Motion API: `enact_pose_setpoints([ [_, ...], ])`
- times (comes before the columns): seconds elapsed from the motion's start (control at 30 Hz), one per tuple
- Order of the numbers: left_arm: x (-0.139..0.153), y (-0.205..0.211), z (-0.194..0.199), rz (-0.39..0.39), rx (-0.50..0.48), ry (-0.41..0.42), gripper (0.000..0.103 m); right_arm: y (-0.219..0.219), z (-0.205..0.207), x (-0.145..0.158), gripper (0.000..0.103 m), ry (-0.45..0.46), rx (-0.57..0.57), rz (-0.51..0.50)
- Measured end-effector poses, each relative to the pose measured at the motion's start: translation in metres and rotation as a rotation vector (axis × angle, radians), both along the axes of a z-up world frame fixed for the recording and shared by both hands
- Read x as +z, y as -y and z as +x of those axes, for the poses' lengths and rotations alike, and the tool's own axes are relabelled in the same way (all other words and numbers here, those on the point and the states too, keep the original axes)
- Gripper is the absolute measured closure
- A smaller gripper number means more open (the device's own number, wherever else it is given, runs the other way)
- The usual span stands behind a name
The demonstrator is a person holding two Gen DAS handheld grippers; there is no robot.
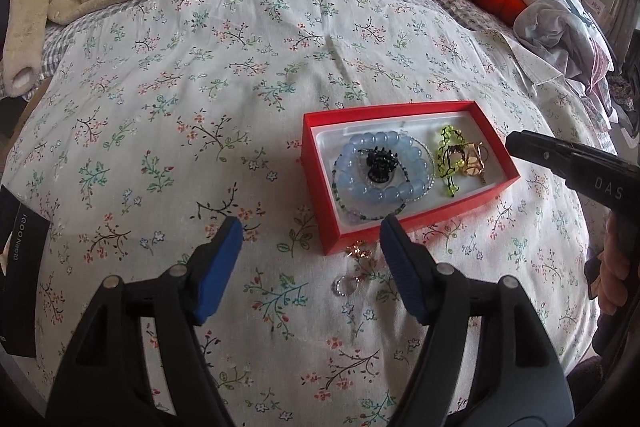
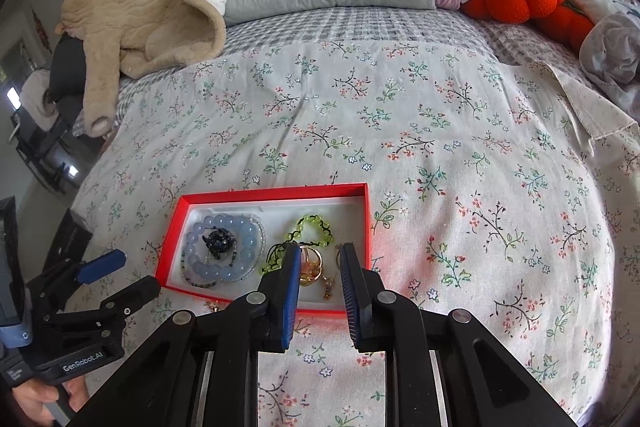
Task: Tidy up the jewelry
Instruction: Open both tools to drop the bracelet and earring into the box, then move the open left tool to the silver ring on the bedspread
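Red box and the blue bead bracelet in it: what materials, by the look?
Red box: likely matte cardboard, with thin, crisp-folded walls and a white liner. Blue bead bracelet: glossy translucent beads, glass or polished stone; highlights show, but the look leaves it open.

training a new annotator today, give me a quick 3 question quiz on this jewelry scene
1. True or false: the red box already holds the blue bead bracelet.
2. What lies on the floral bedspread just outside the box's near wall? A) small gold and silver jewelry pieces B) a watch C) a comb
3. Which gripper stands wider open, left gripper or right gripper?

Key: 1 true; 2 A; 3 left.
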State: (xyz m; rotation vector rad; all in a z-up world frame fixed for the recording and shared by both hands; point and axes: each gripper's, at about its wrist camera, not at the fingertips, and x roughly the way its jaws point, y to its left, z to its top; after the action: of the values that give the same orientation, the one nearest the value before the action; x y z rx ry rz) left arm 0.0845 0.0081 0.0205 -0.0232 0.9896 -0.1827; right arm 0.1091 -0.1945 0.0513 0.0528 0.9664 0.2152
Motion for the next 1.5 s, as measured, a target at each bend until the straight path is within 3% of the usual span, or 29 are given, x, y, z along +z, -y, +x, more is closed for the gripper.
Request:
enact_pose_setpoints([
  [0.03,-0.001,0.0,-0.003,0.004,-0.003,-0.001,0.026,0.0,-0.004,0.0,0.076,0.0,0.008,-0.01],
  [0.07,-0.002,0.0,-0.006,0.009,-0.006,-0.002,0.025,0.0,-0.007,0.0,0.065,0.002,0.017,-0.019],
  [0.1,-0.003,0.0,-0.008,0.014,-0.009,-0.004,0.025,0.0,-0.011,0.0,0.044,0.011,0.024,-0.024],
  [0.17,-0.006,-0.001,-0.012,0.027,-0.008,-0.005,0.025,-0.001,-0.019,0.001,0.034,0.036,0.041,-0.04],
  [0.47,-0.03,-0.004,-0.03,0.093,-0.001,-0.023,0.022,-0.014,-0.047,-0.025,0.03,0.015,0.091,-0.151],
  [0.73,-0.051,0.004,-0.044,0.134,-0.078,0.016,0.02,-0.022,-0.066,-0.058,0.028,-0.075,0.122,-0.15],
  [0.97,-0.069,0.01,-0.048,0.109,-0.205,0.028,0.02,-0.02,-0.074,-0.074,0.027,-0.106,0.134,-0.185],
  [1.07,-0.07,0.008,-0.043,0.069,-0.205,0.029,0.021,-0.017,-0.075,-0.075,0.027,-0.102,0.127,-0.196],
  [1.27,-0.069,0.009,-0.034,0.038,-0.219,0.048,0.042,-0.009,-0.071,-0.075,0.027,-0.11,0.102,-0.171],
  [1.5,-0.069,0.018,-0.03,0.042,-0.285,0.06,0.059,-0.01,-0.071,-0.076,0.027,-0.119,0.104,-0.174],
])
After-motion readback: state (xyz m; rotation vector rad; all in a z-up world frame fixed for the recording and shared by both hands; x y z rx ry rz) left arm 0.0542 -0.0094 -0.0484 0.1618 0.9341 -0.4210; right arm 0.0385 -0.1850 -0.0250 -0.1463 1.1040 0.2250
